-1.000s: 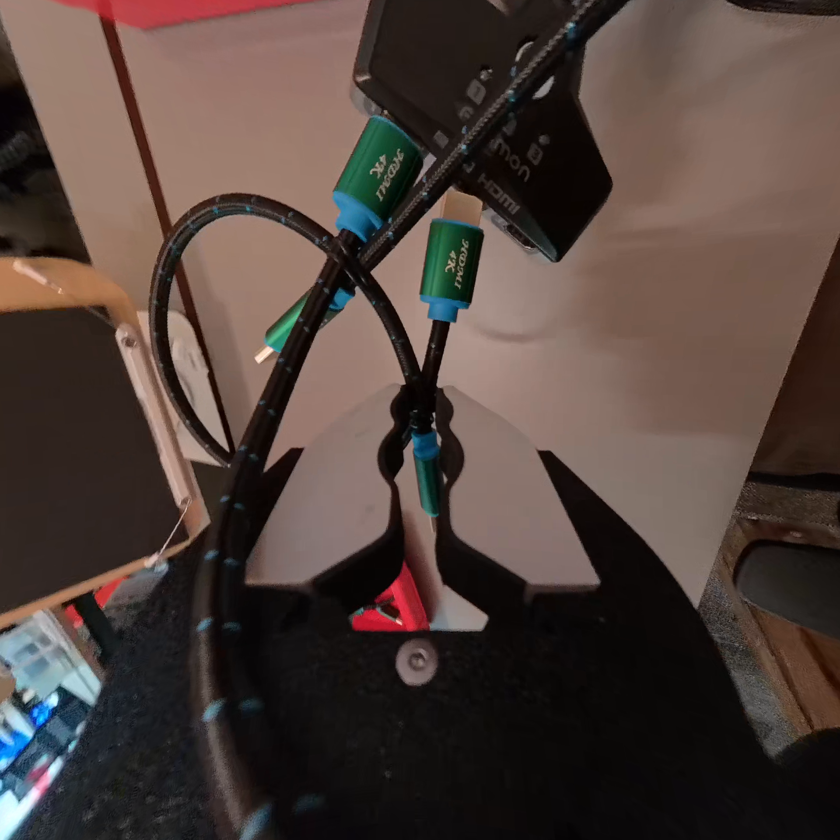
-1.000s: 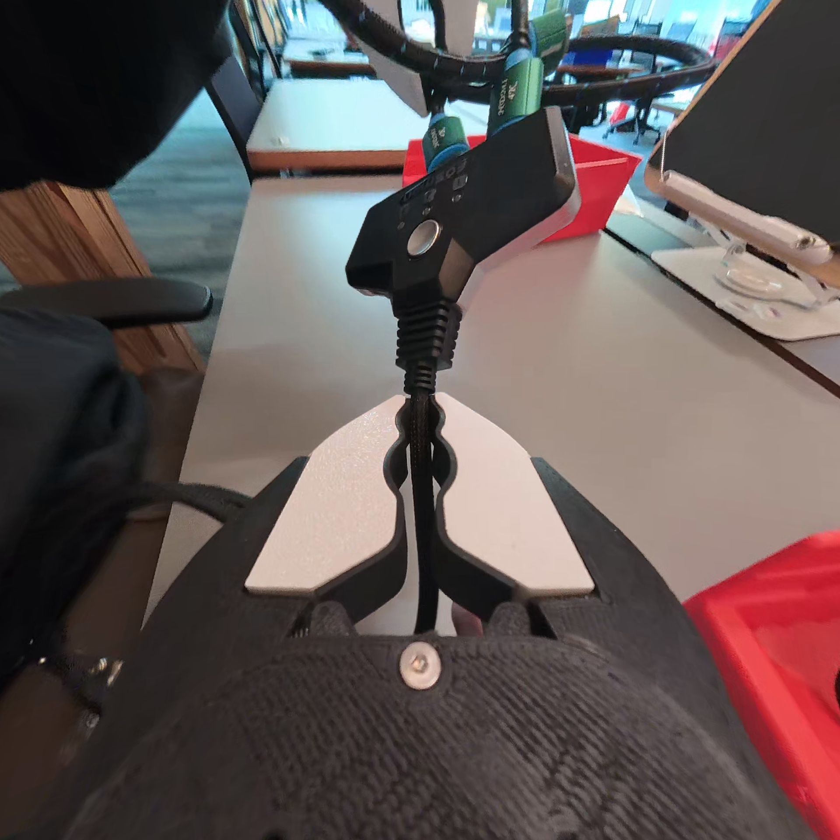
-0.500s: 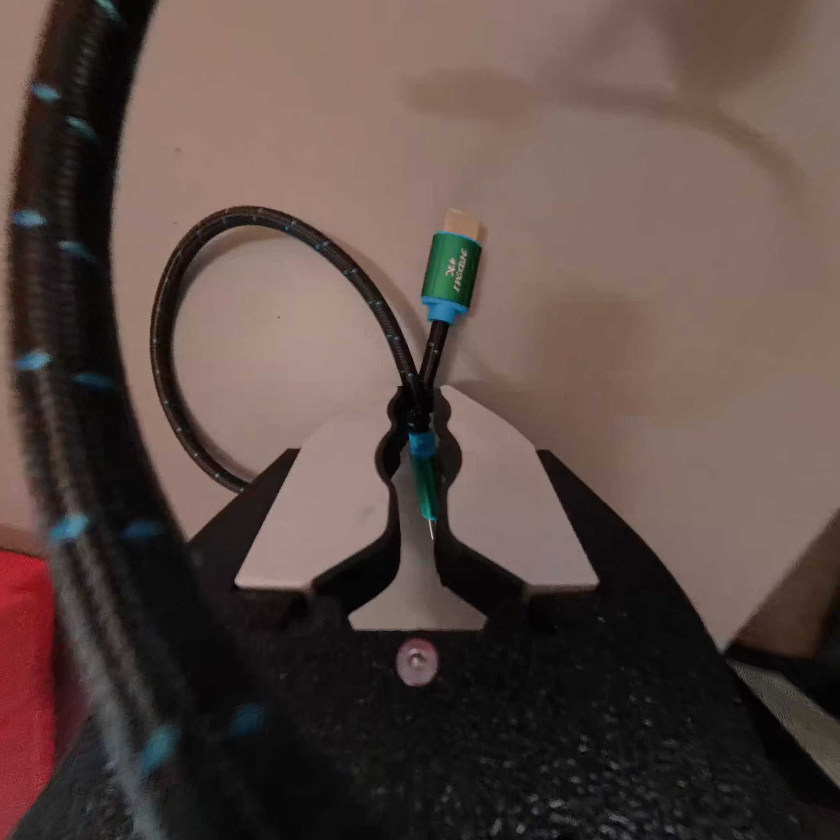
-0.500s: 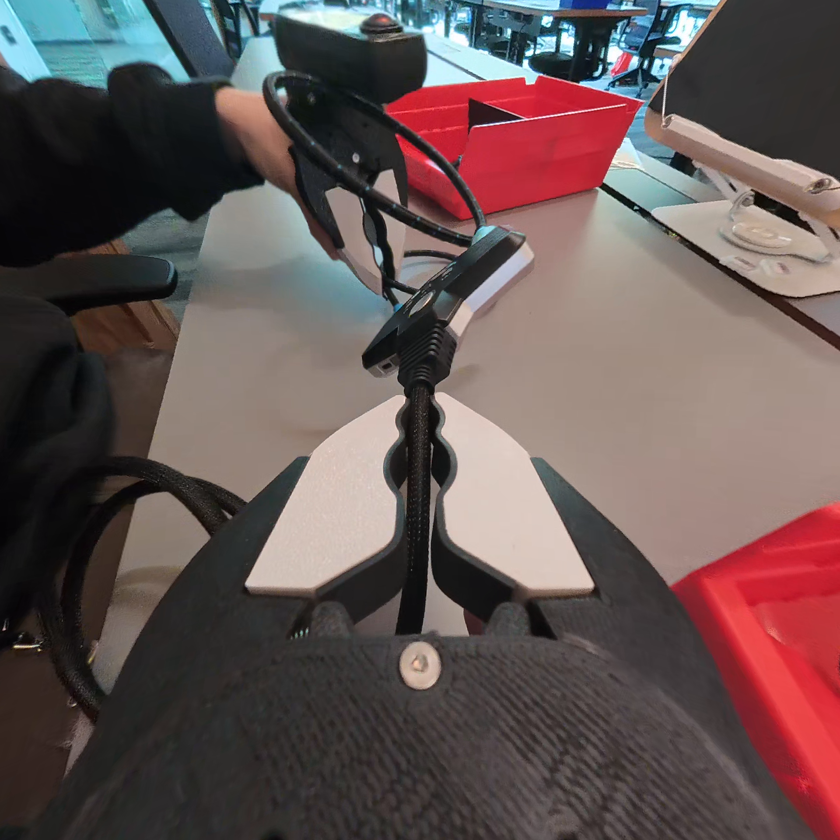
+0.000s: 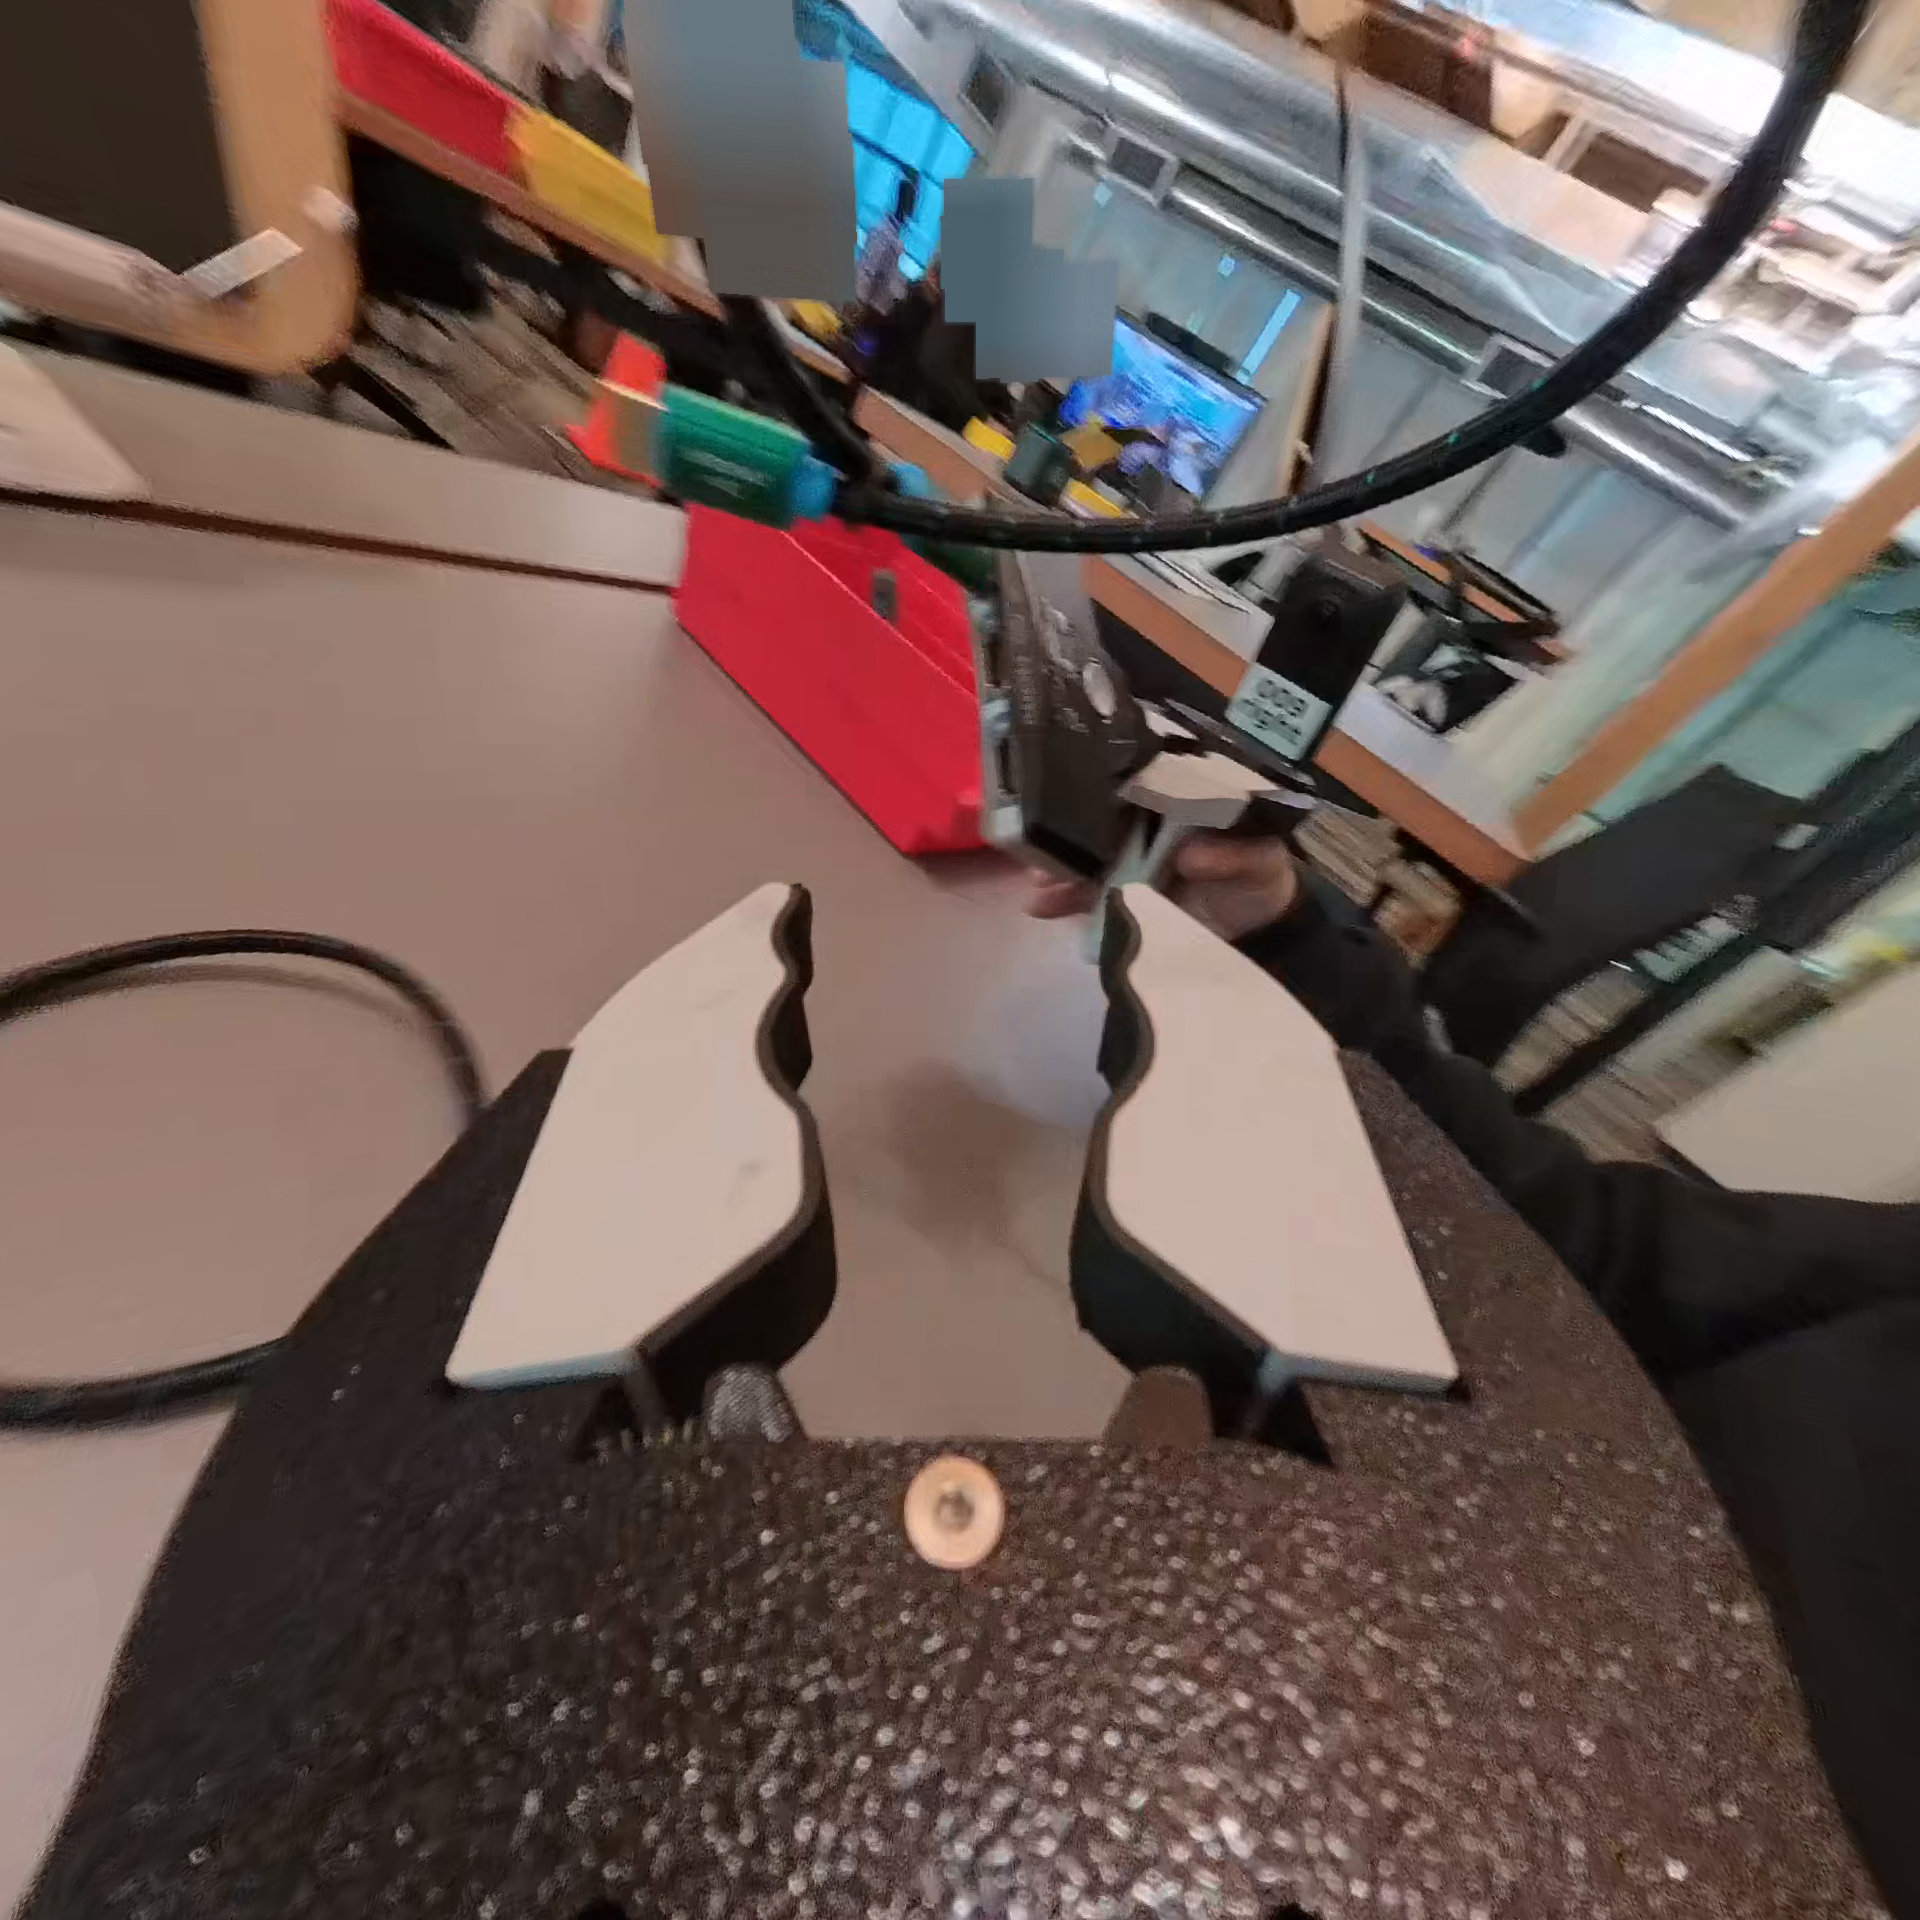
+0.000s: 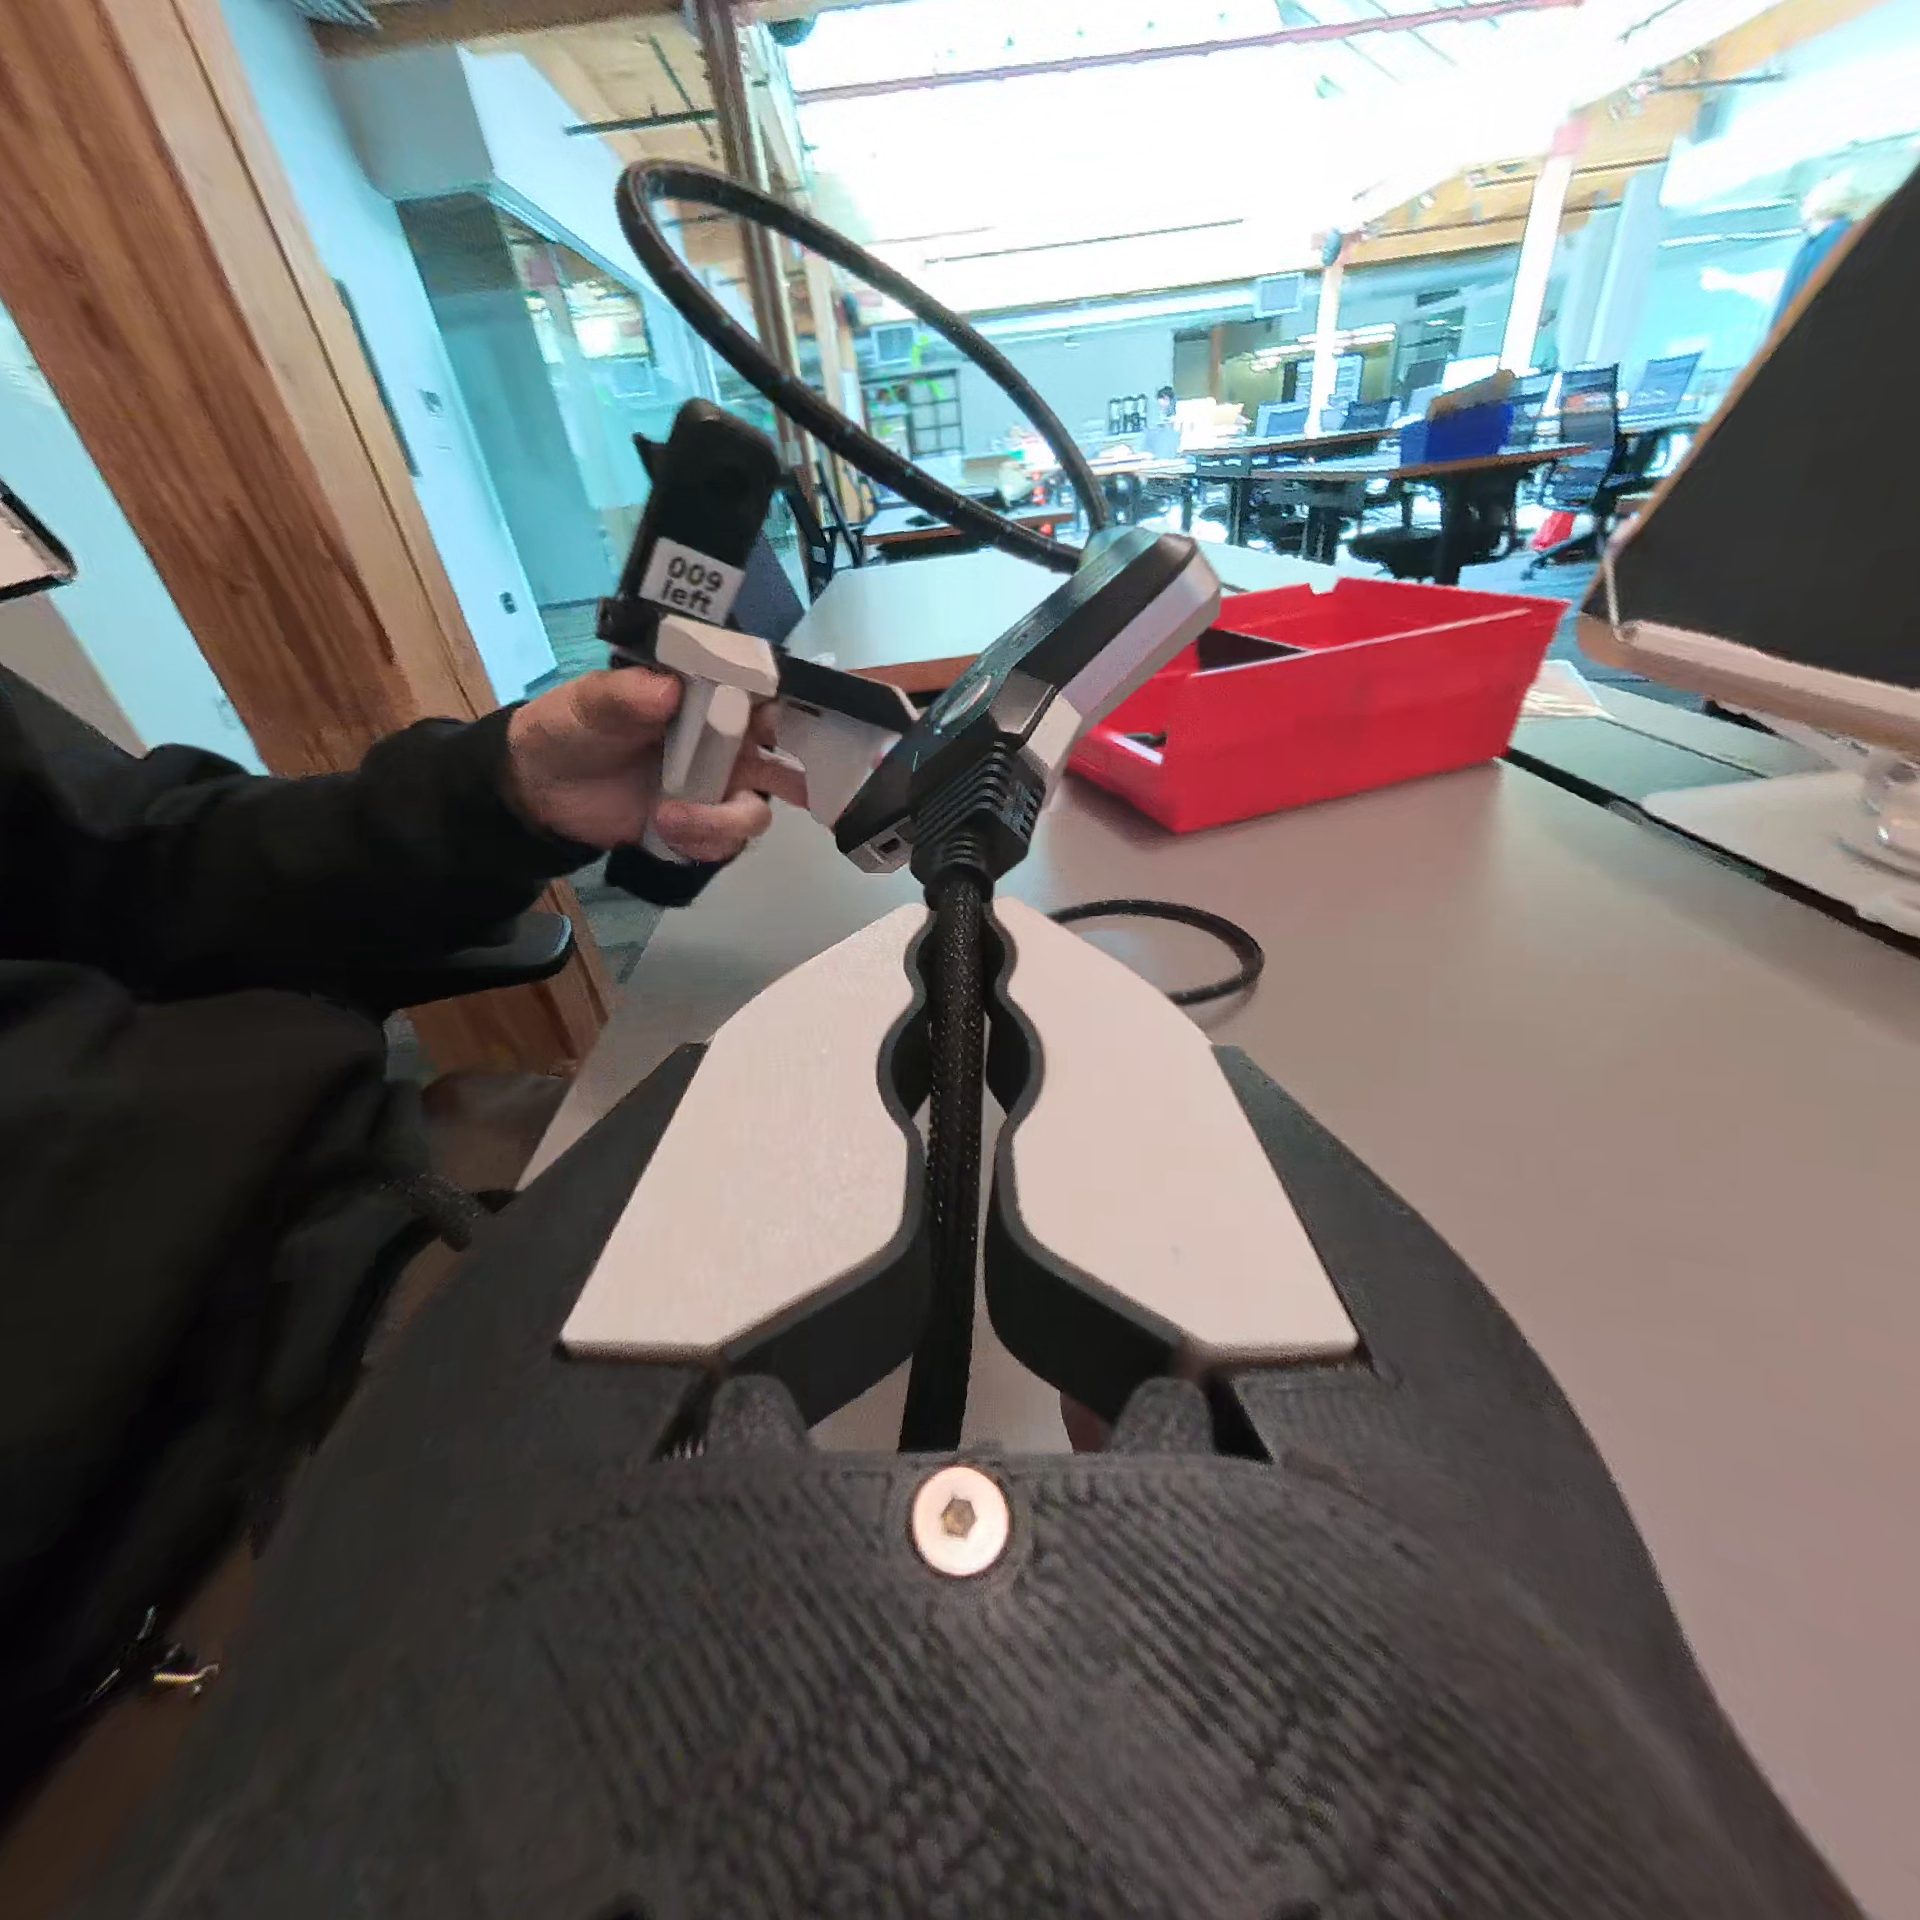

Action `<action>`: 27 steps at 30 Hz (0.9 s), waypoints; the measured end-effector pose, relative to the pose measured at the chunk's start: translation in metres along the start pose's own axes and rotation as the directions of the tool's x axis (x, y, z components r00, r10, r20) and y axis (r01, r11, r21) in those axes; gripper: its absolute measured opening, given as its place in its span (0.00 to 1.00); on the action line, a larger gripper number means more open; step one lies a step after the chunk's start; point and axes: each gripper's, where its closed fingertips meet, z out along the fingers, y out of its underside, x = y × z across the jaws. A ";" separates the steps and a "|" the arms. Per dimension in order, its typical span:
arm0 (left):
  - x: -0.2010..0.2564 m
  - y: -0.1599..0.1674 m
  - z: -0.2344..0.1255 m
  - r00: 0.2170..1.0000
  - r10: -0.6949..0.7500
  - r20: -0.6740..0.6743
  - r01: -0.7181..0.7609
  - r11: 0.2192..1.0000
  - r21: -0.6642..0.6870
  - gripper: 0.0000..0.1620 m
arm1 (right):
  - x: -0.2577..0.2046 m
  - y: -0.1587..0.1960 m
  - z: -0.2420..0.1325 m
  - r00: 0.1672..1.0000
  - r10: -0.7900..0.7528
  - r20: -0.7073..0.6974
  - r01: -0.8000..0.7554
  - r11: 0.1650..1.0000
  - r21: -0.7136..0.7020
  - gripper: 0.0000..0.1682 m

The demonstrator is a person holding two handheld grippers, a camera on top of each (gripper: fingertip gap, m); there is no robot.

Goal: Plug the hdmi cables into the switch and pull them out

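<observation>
In the right wrist view my right gripper (image 6: 954,914) is shut on the black braided lead (image 6: 951,1049) of the HDMI switch (image 6: 1049,665) and holds the black-and-silver box tilted above the table. My left gripper (image 5: 951,914) is open and empty over the grey table (image 5: 364,748). A green HDMI plug (image 5: 727,468) with a bare gold tip hangs free in the air on a black cable (image 5: 1195,520) that arcs up to the right. The switch (image 5: 1049,707) shows edge-on beyond it. The left gripper (image 6: 810,743), held by a hand, sits just left of the switch.
A red bin (image 6: 1320,675) stands on the table behind the switch; it also shows in the left wrist view (image 5: 831,665). A black cable loop (image 5: 312,956) lies on the table at the left. A screen on a white stand (image 6: 1766,644) is at the right. A black sleeve (image 6: 260,831) is at the left.
My left gripper has opened and let go of the cable with the green plug, and has swung up from the table. My right gripper has raised the switch off the table.
</observation>
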 end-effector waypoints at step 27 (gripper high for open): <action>0.049 -0.019 0.078 0.605 -0.663 -0.442 0.711 0.699 -0.075 0.13 | -0.022 -0.044 -0.004 0.874 -0.396 -0.282 0.457 0.868 0.195 0.08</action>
